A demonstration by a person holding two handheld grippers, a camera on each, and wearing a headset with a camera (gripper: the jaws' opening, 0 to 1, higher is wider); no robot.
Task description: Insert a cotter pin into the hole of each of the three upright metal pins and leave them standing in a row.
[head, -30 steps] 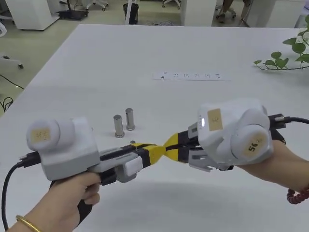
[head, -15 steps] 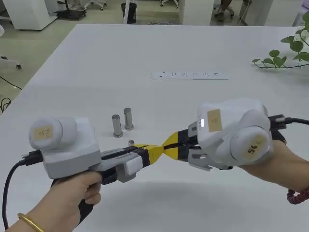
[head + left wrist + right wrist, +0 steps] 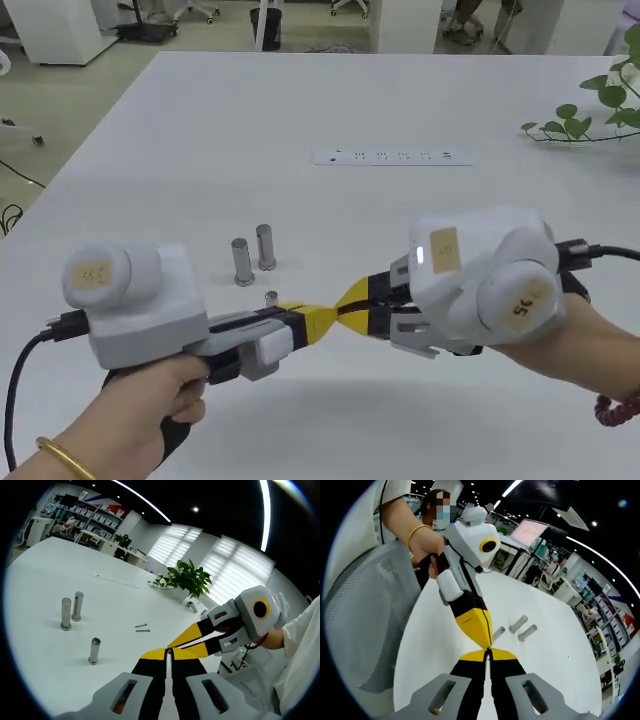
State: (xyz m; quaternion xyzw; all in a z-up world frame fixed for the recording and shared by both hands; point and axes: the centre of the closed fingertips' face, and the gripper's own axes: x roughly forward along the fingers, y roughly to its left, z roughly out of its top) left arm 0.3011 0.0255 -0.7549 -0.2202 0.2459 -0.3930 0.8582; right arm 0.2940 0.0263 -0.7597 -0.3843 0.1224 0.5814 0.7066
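Two grippers meet tip to tip above the counter (image 3: 400,110).
The left gripper (image 3: 169,653) and right gripper (image 3: 489,653) each have their fingers pressed together; whether anything thin is pinched cannot be told. Three metal pins (image 3: 242,261) stand upright left of the tips. Two cotter pins (image 3: 142,628) lie apart from them.

The nearest metal pin (image 3: 271,298) sits half hidden behind the left gripper (image 3: 332,313). Whether its tips pinch anything is too small to tell.
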